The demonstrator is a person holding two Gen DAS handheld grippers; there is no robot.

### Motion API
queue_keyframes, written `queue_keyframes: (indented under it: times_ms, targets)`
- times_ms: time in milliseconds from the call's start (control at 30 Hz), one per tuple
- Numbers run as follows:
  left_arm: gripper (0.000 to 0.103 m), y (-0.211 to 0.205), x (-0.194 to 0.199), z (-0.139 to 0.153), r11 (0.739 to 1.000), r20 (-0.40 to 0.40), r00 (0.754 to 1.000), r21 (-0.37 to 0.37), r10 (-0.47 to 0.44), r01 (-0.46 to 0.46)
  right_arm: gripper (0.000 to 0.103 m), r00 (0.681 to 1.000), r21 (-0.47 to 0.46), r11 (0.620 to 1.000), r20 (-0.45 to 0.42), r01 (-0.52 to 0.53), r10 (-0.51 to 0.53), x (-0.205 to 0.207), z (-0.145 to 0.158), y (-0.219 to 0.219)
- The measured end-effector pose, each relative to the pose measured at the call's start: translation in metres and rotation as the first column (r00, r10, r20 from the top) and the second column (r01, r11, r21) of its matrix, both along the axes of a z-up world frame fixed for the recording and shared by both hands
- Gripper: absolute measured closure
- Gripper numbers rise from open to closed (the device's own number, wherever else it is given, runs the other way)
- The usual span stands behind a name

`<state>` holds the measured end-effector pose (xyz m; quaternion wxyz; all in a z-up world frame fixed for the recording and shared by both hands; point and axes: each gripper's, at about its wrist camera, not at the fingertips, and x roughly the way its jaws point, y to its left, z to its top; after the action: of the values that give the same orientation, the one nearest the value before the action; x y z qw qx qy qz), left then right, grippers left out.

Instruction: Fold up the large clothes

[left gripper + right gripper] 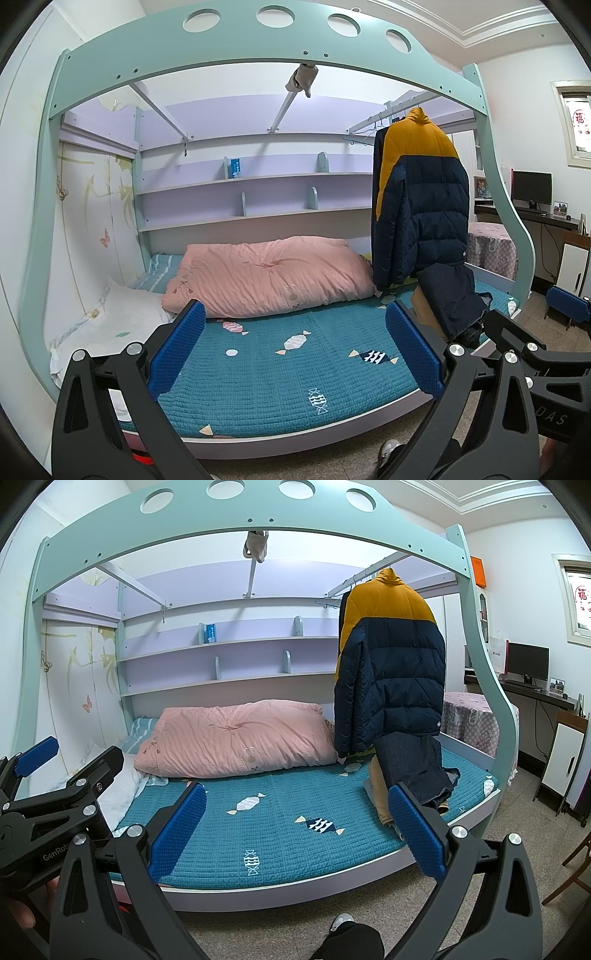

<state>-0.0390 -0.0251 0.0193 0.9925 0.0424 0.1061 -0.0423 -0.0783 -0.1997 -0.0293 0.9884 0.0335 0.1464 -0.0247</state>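
A navy and yellow puffer jacket (421, 206) hangs from a rail at the right end of the bunk bed; it also shows in the right wrist view (391, 675). Dark denim jeans (452, 295) and a tan garment (380, 790) lie below it on the teal mattress (280, 373). My left gripper (295, 347) is open and empty, held in front of the bed. My right gripper (295, 827) is open and empty too, beside the left one, which shows at the left of the right wrist view (70, 775).
A folded pink quilt (269, 273) and a white pillow (122, 317) lie at the back left of the bed. The curved teal bed frame (509, 206) stands at the right. A desk with a monitor (528, 662) is far right. My shoe (341, 921) is on the floor.
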Motion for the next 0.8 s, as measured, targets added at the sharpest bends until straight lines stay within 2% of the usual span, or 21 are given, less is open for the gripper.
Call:
queue_keyframes:
  times_ms: [800]
  targets:
    - [0.005,-0.0009,-0.0004,-0.0008,1.000,0.002,1.000,-0.001,0.001,-0.001,0.008,1.000,0.000,1.000,0.000,0.004,-0.004,-0.0010,0.0007,0.0028]
